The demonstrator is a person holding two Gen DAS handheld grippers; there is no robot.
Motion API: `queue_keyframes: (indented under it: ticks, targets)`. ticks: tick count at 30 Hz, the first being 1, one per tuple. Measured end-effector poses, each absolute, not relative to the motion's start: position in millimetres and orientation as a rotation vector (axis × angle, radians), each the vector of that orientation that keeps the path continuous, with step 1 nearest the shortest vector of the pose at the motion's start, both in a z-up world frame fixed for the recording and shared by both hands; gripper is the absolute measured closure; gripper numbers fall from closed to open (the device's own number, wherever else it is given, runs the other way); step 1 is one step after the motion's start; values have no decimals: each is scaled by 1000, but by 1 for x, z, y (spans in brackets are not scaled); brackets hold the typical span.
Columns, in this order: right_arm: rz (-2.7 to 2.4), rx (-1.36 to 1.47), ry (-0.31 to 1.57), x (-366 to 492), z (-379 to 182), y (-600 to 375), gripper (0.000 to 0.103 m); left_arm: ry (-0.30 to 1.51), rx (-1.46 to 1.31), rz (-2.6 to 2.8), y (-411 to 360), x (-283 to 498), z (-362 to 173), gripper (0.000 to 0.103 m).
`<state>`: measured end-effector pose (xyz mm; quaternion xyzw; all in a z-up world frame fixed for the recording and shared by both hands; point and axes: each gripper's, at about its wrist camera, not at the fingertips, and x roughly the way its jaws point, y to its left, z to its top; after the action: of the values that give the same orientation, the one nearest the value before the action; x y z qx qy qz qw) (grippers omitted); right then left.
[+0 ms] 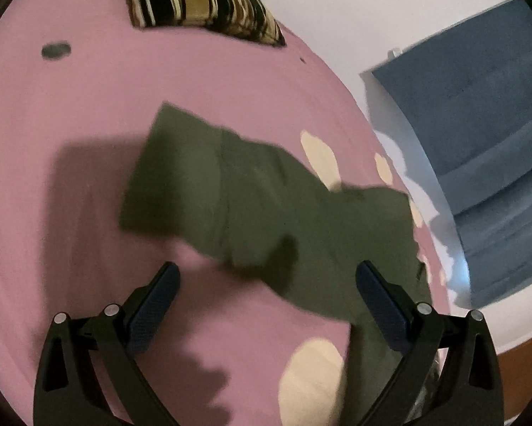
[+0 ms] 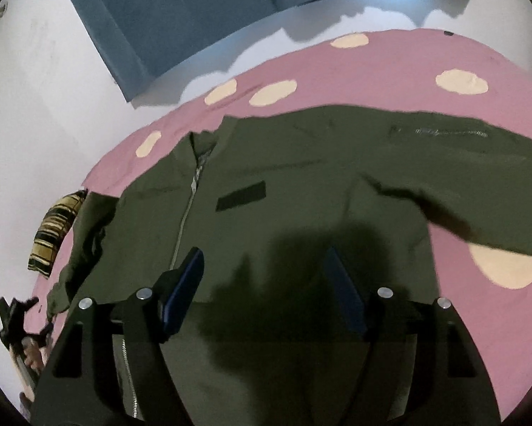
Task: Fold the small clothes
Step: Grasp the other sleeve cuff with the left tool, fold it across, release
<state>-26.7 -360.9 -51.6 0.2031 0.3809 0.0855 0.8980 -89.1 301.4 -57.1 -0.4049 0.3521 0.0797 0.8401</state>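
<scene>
On the pink bedspread (image 2: pixel 372 67) with its cream spots lies the olive-green jacket (image 2: pixel 301 184), zipped front up, and folding has hardly begun. From the right wrist view, the body is spread flat, the zipper (image 2: pixel 187 209) runs down from the collar, and a dark patch (image 2: pixel 241 195) sits just beside that zipper on the chest. One sleeve (image 2: pixel 478 163) stretches straight out from the body on the side away from the zipper, not folded in. The other sleeve (image 1: pixel 209 181), seen from the left wrist view, also lies stretched out from the body across the bedspread, unfolded too.

Right gripper (image 2: pixel 266 280) hovers over the jacket's lower body, jaws spread wide, nothing between them. Left gripper (image 1: pixel 266 284) hangs near the outstretched sleeve, jaws wide as well, empty; one finger is over jacket cloth, the other over bare bedspread. Whether either finger touches fabric, I cannot tell.

My read: the garment is laid out and smoothed, and every fold is left to do, both sleeves in and then the body over. A striped pillow (image 1: pixel 202 0) sits beyond the sleeve, well apart from the jacket, and a blue curtain (image 2: pixel 230 10) hangs past the collar end.
</scene>
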Motion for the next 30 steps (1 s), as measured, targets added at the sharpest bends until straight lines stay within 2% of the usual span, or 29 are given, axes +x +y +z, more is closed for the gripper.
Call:
queue_keyframes:
  ticks: [8, 9, 10, 11, 16, 24, 30]
  targets:
    - [178, 437, 809, -30, -59, -362, 30, 739, -913, 275, 319, -72, -65, 7]
    - [177, 440, 810, -30, -60, -362, 29, 741, -908, 295, 319, -71, -64, 30]
    - [175, 441, 811, -30, -61, -363, 29, 767, -889, 329, 319, -69, -65, 67]
    - [172, 441, 813, -29, -62, -363, 29, 797, -884, 340, 319, -68, -67, 74]
    - [162, 449, 820, -29, -65, -365, 28, 777, -906, 358, 328, -74, -65, 80]
    - [143, 456, 808, -28, -64, -376, 29, 631, -795, 521, 379, -93, -10, 81]
    - [140, 491, 839, -24, -75, -383, 29, 709, -672, 571, 383, -63, -31, 81]
